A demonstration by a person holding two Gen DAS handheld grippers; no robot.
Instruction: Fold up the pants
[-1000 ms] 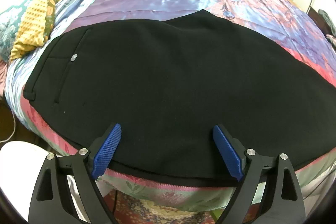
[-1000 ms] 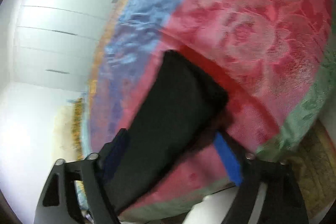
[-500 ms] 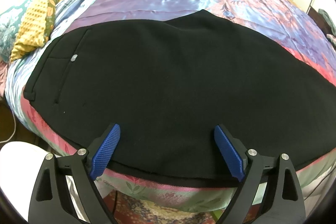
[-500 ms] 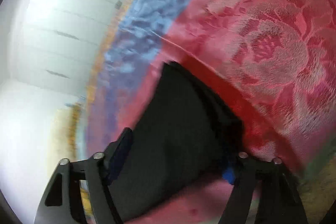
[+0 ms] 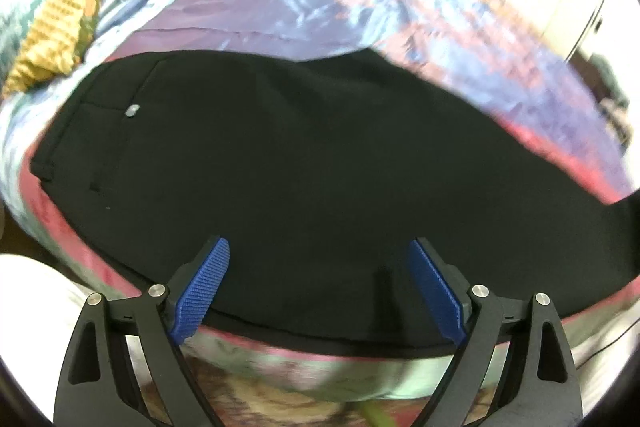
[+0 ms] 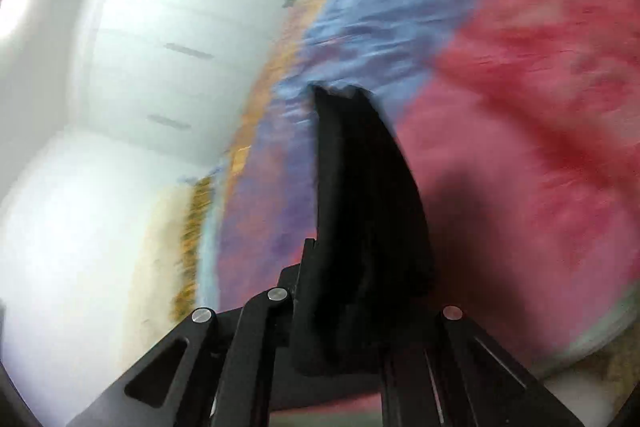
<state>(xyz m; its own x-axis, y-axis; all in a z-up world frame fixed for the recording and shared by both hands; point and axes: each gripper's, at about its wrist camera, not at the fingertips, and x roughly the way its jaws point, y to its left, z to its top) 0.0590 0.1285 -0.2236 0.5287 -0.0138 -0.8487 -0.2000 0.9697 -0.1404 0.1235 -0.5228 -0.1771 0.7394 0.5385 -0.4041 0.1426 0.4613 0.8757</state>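
Observation:
Black pants (image 5: 304,163) lie flat across the bed, waistband and a pocket button (image 5: 131,111) at the left. My left gripper (image 5: 318,283) is open, its blue pads over the pants' near edge and not closed on the cloth. In the right wrist view my right gripper (image 6: 352,311) is shut on the leg end of the black pants (image 6: 368,187), and the cloth rises from the jaws in a narrow bunched strip above the bedspread. Its pads are hidden by the cloth.
The bed has a shiny floral bedspread (image 5: 360,7) in pink, purple and blue. A yellow and green patterned cloth (image 5: 60,27) lies at the far left corner. White cupboard doors (image 6: 168,47) stand beyond the bed. The bed's near edge (image 5: 304,367) drops off just below the left gripper.
The right gripper has closed on the pants' leg end and lifted it off the bedspread. The left gripper stayed open, and its view shifted slightly.

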